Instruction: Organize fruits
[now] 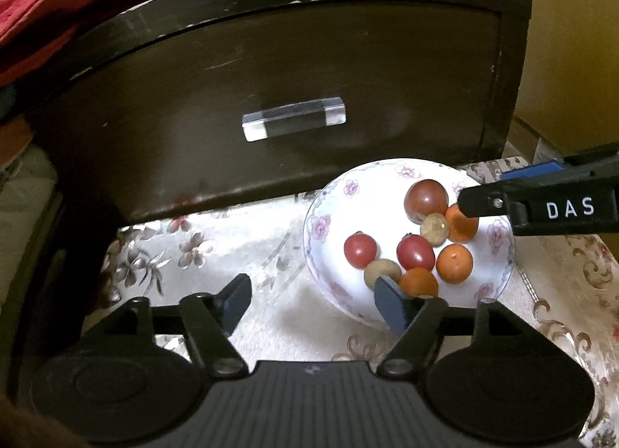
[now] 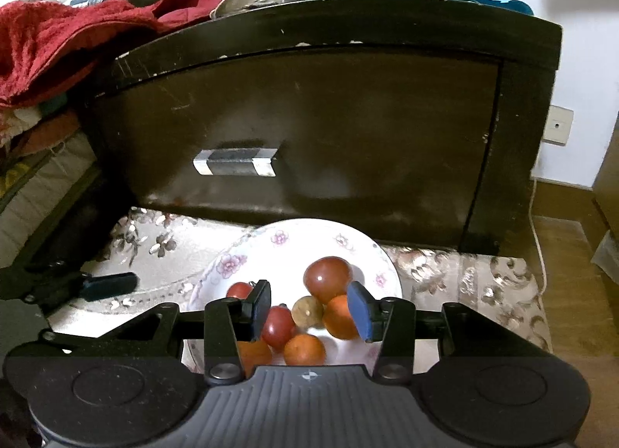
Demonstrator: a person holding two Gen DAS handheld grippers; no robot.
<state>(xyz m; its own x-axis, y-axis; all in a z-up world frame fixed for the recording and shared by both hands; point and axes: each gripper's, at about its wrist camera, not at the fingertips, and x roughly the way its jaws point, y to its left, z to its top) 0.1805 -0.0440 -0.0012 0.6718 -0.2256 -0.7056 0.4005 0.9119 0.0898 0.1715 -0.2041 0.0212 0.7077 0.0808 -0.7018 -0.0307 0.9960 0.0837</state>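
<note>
Nearest the lens, the left gripper stood wide open over a floral cloth, holding nothing. Beside it a flowered plate held red, orange and tan fruits. Over these hung the right gripper, jaws partly apart and gripping nothing. Behind stood a dark drawer.

The left gripper tilts downward with its 2 fingers spread wide and nothing between them. The right gripper also tilts downward, its jaws parted by a narrower gap and gripping nothing. In the left wrist view the right gripper reaches in from the right edge, and in the right wrist view 1 left fingertip shows at the left.
</note>
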